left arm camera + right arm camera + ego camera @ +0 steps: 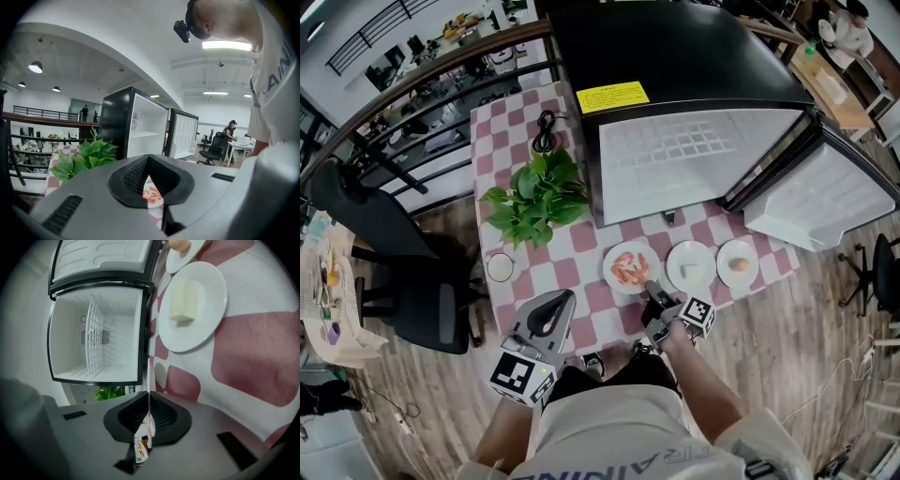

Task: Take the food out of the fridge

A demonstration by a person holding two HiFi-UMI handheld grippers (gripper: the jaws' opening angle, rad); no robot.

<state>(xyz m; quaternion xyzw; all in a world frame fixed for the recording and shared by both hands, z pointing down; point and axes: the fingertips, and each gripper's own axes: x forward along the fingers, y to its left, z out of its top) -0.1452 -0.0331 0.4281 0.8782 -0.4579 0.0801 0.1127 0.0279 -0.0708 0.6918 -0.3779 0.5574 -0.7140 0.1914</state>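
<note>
- The fridge (675, 164) stands open at 12 o'clock on the table (511, 141). Its shelves look bare.
- Three plates of food sit in a row on the table, just in front of the fridge.
- The pink shrimp plate (609, 274) is at 9 o'clock in the row. The plate with a white block (678, 253) is in the middle. The plate with a round brown thing (724, 255) is at 3 o'clock.
- The right gripper (651, 286) is pinched tight on the thin edge of the shrimp plate, at that plate's 5 o'clock side.
- The left gripper (566, 298) is closed with nothing in it. It waits at 7 o'clock of the plates.
- I think this is the last step: putting the last plate down.
- Next, the right gripper should let go gently and pull back toward 6 o'clock without dragging the plate.
</note>
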